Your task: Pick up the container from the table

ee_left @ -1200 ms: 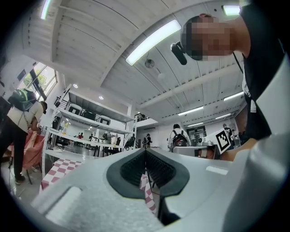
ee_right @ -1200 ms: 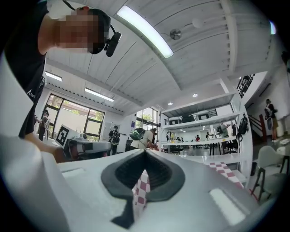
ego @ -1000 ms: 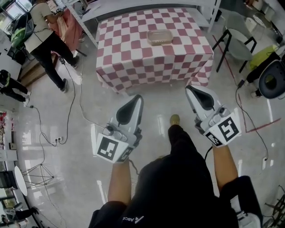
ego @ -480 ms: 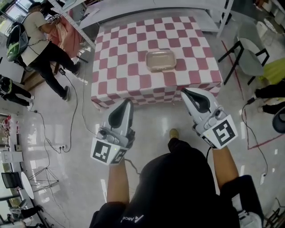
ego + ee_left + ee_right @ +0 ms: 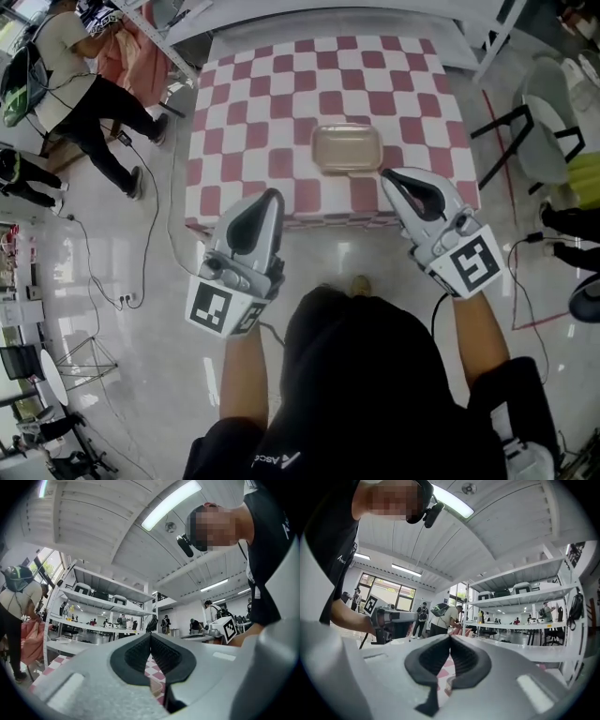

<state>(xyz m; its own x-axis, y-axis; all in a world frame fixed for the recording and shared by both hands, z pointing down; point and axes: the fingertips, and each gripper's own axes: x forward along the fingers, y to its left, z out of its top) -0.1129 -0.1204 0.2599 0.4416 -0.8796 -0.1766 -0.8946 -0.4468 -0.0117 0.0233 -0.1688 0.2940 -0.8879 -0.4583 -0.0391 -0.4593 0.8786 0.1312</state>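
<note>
A clear, lidded rectangular container (image 5: 347, 148) lies on the red-and-white checked table (image 5: 253, 141), near its front edge. My left gripper (image 5: 272, 195) hovers at the table's front edge, left of the container, with its tips together and nothing between them. My right gripper (image 5: 386, 175) reaches over the front edge just right of the container's near corner, also shut and holding nothing. In the left gripper view the dark pads (image 5: 151, 652) meet at the tip (image 5: 150, 634). The right gripper view shows its pads (image 5: 451, 656) closed the same way (image 5: 450, 636), with a bit of checked cloth below.
Grey chairs (image 5: 548, 117) stand right of the table. White shelving (image 5: 309, 19) runs behind it. A person (image 5: 80, 94) stands at the far left, with cables (image 5: 159, 225) trailing over the shiny floor. My own legs and a shoe (image 5: 360, 283) are below the grippers.
The table and container have come much closer as I walked forward. Both grippers, formerly over bare floor, now reach the table's front edge on either side of the container.
</note>
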